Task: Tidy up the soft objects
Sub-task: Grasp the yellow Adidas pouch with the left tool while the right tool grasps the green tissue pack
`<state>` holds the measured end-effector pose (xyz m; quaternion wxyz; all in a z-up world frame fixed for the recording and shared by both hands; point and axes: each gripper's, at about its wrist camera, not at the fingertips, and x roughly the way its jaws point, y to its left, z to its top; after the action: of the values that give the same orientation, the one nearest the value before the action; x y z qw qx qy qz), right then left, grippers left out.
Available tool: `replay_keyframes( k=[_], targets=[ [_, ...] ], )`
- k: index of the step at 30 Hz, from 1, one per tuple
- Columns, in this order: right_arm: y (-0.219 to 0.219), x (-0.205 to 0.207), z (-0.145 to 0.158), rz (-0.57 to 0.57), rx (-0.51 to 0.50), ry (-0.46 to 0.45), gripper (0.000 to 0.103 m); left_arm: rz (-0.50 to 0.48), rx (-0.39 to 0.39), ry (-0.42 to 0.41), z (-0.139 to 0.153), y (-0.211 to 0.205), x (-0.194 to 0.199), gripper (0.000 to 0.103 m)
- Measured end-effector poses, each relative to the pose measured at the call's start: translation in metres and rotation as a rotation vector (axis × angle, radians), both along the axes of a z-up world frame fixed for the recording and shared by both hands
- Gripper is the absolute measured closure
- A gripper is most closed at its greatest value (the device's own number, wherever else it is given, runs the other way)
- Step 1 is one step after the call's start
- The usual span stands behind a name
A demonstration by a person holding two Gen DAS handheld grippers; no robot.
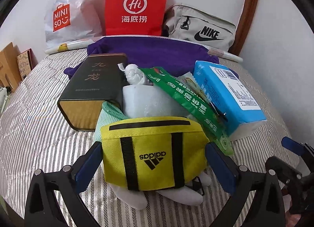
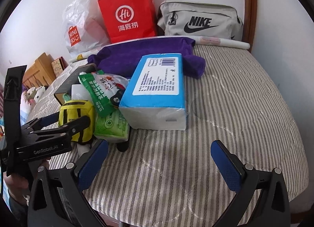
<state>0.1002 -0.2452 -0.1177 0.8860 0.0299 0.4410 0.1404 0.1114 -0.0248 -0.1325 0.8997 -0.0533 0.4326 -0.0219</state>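
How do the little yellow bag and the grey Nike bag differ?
The yellow bag is small, bright and lies at the near edge of the pile between the left tongs; the grey Nike bag is larger, dull and leans against the far wall. Both are soft fabric with black sports logos.

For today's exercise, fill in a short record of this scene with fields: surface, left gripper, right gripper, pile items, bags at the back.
surface: striped bedcover
left gripper: left gripper, jaws on either side of the yellow Adidas pouch, pads at its sides
right gripper: right gripper, jaws open over bare bedcover, holding nothing
pile items: blue tissue pack, green snack packet, dark tin, purple cloth
bags at the back: Miniso plastic bag, red paper bag, grey Nike bag
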Motion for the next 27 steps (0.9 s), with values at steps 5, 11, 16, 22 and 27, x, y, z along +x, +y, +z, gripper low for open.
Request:
replay_keyframes(
  k=[5,11,16,22,27],
  targets=[
    [0.007,-0.003,0.002,0.009,-0.002,-0.001,0.0,0.006,-0.005,-0.012,0.001,0.004,-0.002,0.011],
    [0.017,-0.007,0.006,0.027,-0.014,-0.011,0.0,0.01,-0.038,-0.015,0.008,0.018,-0.009,0.046],
    [0.028,-0.008,0.008,0.048,-0.014,-0.015,0.0,0.015,-0.052,-0.013,0.012,0.031,-0.013,0.065],
    [0.038,-0.009,0.004,0.069,-0.022,-0.007,0.0,0.001,-0.077,-0.002,0.008,0.035,-0.017,0.066],
    [0.041,-0.008,0.001,0.075,-0.017,-0.002,0.0,-0.017,-0.115,-0.013,0.005,0.035,-0.016,0.055]
  ],
)
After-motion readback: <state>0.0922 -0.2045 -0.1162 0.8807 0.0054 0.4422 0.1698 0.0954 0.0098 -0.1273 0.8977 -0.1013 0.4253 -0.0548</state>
